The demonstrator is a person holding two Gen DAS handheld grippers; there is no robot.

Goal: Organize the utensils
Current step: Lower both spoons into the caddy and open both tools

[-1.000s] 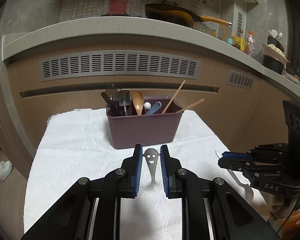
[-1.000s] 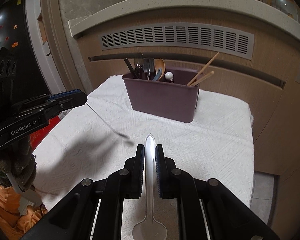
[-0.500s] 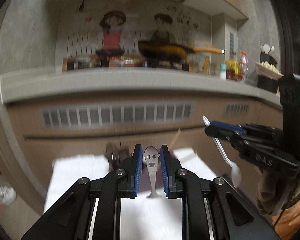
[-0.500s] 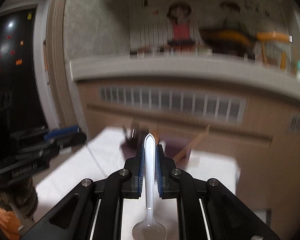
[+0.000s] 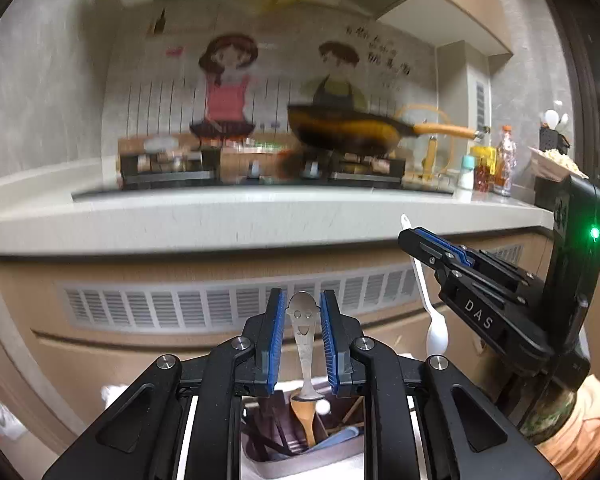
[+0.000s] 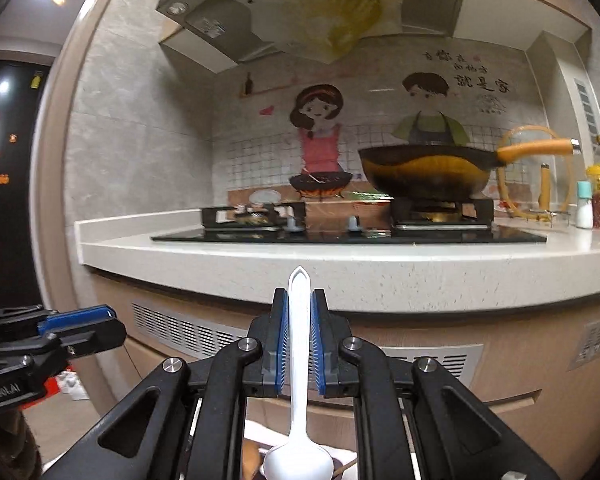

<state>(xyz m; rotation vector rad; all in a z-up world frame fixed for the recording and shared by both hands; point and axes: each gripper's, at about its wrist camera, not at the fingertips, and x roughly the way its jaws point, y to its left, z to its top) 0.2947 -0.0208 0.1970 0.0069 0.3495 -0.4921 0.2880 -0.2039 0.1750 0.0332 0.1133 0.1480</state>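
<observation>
Both grippers had swung up off the cloth since a second ago. Left gripper (image 5: 300, 340) pinched a smiley metal spoon (image 5: 303, 344) over the utensil bin (image 5: 300, 458); right gripper (image 6: 299, 344) clamped a white plastic spoon (image 6: 299, 400). Wok (image 6: 428, 174) sat way back.

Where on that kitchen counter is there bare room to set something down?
Bare: the countertop's left corner, beside the hob, and the strip between hob and front edge. Crowded: the pan on the right burner, and bottles at the right end.
</observation>
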